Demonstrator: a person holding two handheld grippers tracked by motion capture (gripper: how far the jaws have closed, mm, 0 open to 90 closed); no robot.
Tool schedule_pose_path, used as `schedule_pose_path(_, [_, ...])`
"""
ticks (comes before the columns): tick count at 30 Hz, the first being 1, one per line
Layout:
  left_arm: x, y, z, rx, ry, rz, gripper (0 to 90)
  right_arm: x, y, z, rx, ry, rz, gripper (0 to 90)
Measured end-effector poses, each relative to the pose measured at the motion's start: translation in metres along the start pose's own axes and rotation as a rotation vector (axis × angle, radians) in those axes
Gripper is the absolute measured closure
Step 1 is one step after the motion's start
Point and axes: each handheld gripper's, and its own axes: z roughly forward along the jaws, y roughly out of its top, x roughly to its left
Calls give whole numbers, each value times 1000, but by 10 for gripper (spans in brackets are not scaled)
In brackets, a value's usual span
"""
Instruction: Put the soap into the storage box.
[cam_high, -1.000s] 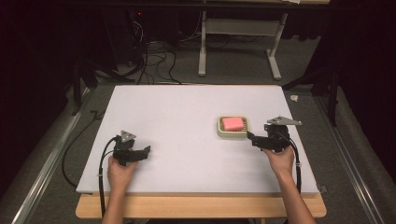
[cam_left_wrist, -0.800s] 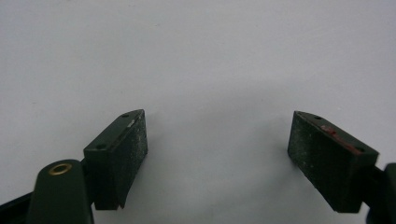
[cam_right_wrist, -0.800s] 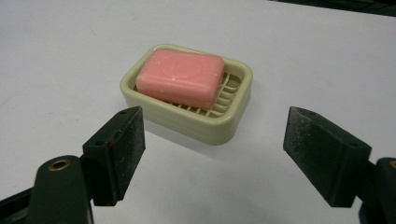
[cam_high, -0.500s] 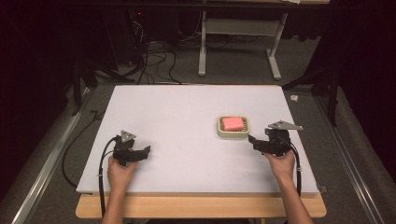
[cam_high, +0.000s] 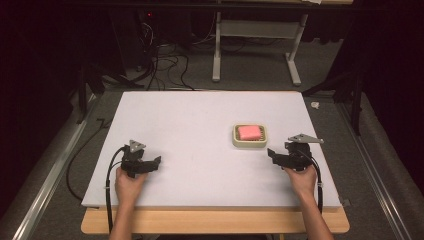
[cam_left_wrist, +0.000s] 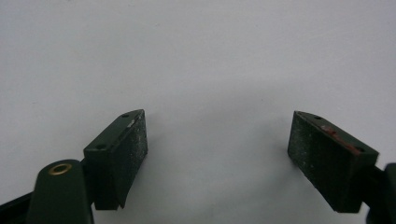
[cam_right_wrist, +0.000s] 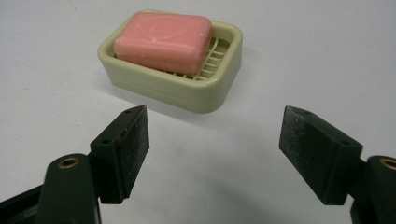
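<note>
A pink bar of soap lies in a cream soap dish right of the white board's centre. My right gripper rests just right of the dish and points at it. In the right gripper view the soap and dish sit ahead of the gripper. Its jaws have just been closing; they stand apart with nothing between them. My left gripper is at the near left, and in the left gripper view it is open over bare board.
The white board lies on a wooden table. Dark floor with cables and a metal stand lies beyond the far edge. Metal rails run along both sides.
The right gripper has drifted slightly toward the near edge, away from the dish. The left hand and the soap dish have not moved.
</note>
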Motion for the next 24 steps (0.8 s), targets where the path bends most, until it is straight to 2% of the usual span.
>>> schedule_pose_path(16, [0,0,0,0,0,0,205,-13,-18,19,78,-45,16,251])
schedule_pose_path(21, [0,0,0,0,0,0,205,-15,-24,26,116,-79,-3,247])
schedule_pose_path(24, [0,0,0,0,0,1,205,-13,-27,27,104,-93,-23,245])
